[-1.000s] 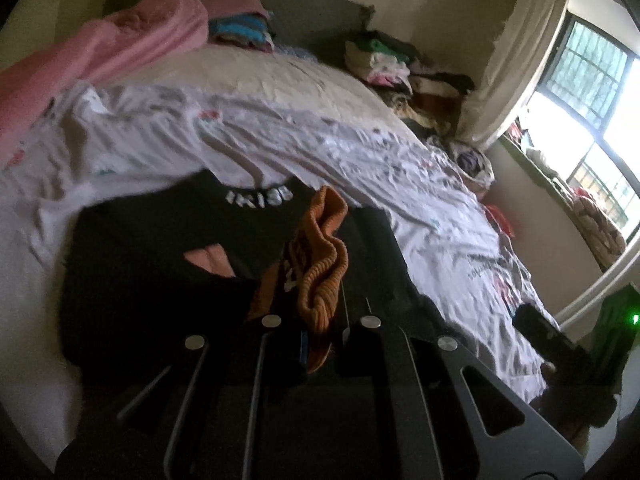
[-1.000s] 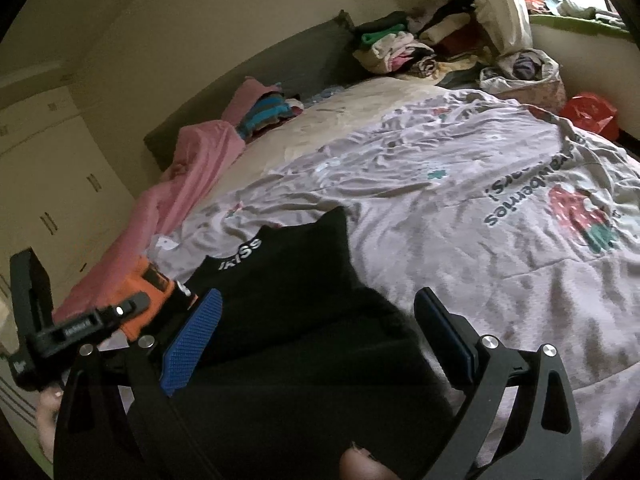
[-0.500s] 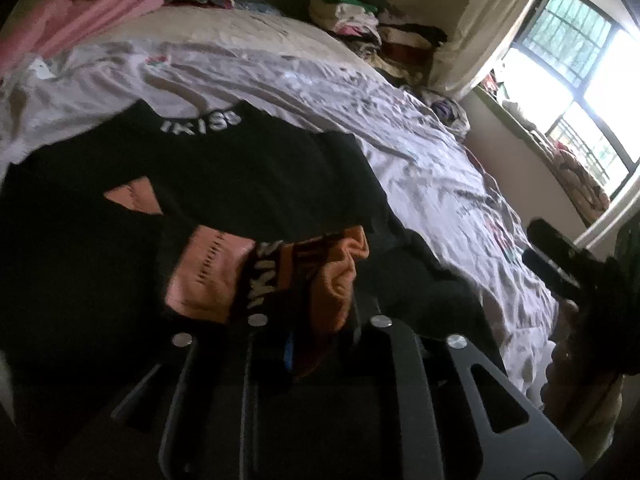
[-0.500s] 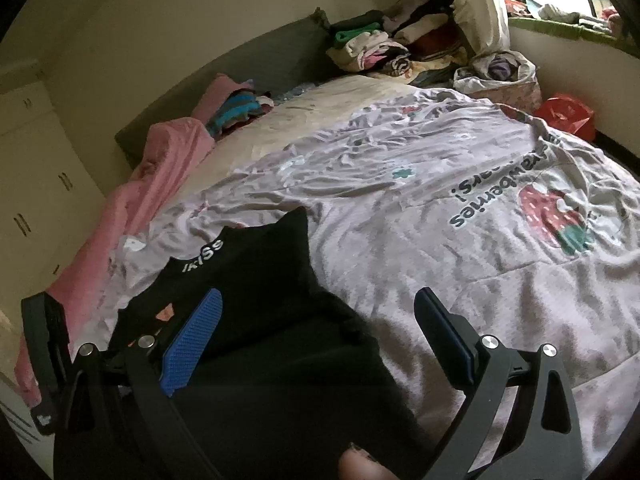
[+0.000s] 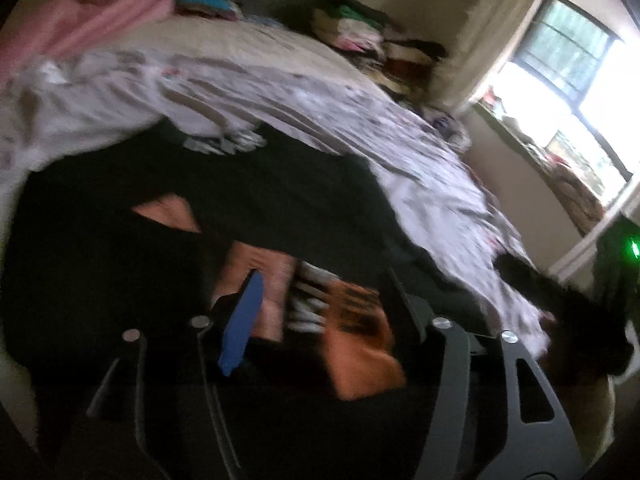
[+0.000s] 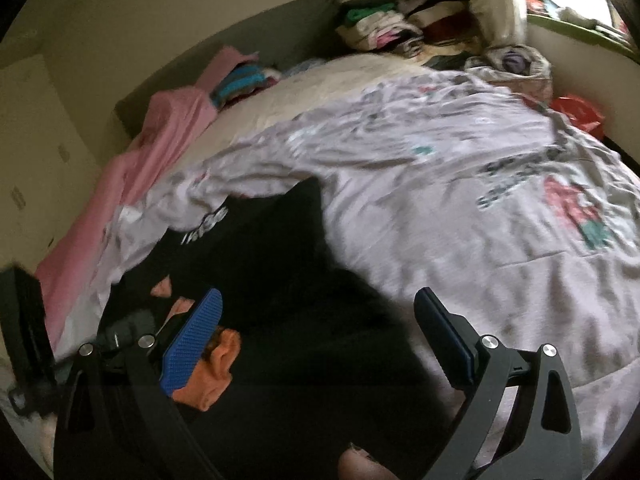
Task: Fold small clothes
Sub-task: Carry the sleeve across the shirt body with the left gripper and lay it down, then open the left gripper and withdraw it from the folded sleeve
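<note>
Folding is proceeding: left gripper (image 5: 320, 300) fingers released over the orange cuff (image 5: 360, 356) lying on the black garment (image 5: 240, 188); right gripper (image 6: 320, 332) fingers released, next needing a hem.

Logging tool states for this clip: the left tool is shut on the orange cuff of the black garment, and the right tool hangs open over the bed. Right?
Not quite. The left tool is open: in the left wrist view its fingers stand apart around the orange cuff of the black garment. The right tool does hang open.
</note>
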A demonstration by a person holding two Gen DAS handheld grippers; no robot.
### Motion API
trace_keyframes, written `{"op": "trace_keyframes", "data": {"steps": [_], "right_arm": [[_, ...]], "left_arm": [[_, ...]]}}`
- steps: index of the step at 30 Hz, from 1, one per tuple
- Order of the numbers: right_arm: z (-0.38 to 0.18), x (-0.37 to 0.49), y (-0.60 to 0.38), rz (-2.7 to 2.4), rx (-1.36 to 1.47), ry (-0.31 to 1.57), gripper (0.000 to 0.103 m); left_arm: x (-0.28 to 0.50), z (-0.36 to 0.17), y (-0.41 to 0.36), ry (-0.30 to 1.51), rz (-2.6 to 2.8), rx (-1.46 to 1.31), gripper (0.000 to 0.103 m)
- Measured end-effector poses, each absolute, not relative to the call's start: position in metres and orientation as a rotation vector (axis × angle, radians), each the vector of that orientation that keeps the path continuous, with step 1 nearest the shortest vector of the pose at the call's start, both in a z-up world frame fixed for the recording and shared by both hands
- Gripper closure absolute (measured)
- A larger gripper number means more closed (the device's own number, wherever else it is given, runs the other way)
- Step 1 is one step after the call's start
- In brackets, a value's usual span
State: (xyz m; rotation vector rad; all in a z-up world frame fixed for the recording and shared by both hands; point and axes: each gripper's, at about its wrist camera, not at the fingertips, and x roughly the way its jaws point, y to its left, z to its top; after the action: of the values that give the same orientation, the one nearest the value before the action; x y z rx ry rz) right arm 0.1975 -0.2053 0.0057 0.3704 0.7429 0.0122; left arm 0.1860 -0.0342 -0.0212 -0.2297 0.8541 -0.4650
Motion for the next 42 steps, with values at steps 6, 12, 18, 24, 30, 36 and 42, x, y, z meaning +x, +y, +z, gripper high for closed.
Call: {"op": "trace_keyframes", "data": {"steps": [6, 12, 18, 24, 30, 36, 42], "right_arm": [[-0.012, 0.213, -0.156, 0.137, 0.312, 0.834, 0.016], [-0.028, 0.223, -0.128, 0.185, 0.281, 0.895, 0.022], [-0.044, 0.236, -0.116, 0.196, 0.281, 0.946, 0.048], [-0.033, 0.237, -0.094, 0.257, 0.194, 0.888, 0.095], [0.027, 0.243, -0.068, 0.332, 0.002, 0.731, 0.096], [0.094, 0.257, -0.056, 0.337, -0.171, 0.524, 0.096], [0.078, 0.283, -0.071, 0.262, -0.207, 0.568, 0.096]], "left_arm": [[0.217, -0.007, 0.007, 0.823, -0.23, -0.184, 0.024], [0.223, -0.009, 0.051, 0.789, -0.164, -0.23, 0.01], [0.225, -0.009, 0.093, 0.767, -0.11, -0.313, 0.01], [0.222, -0.008, 0.132, 0.742, -0.026, -0.374, 0.01], [0.218, -0.007, 0.165, 0.721, 0.025, -0.439, 0.01], [0.211, 0.002, 0.178, 0.667, 0.083, -0.436, 0.01], [0.214, 0.0, 0.167, 0.681, 0.053, -0.401, 0.01]]}}
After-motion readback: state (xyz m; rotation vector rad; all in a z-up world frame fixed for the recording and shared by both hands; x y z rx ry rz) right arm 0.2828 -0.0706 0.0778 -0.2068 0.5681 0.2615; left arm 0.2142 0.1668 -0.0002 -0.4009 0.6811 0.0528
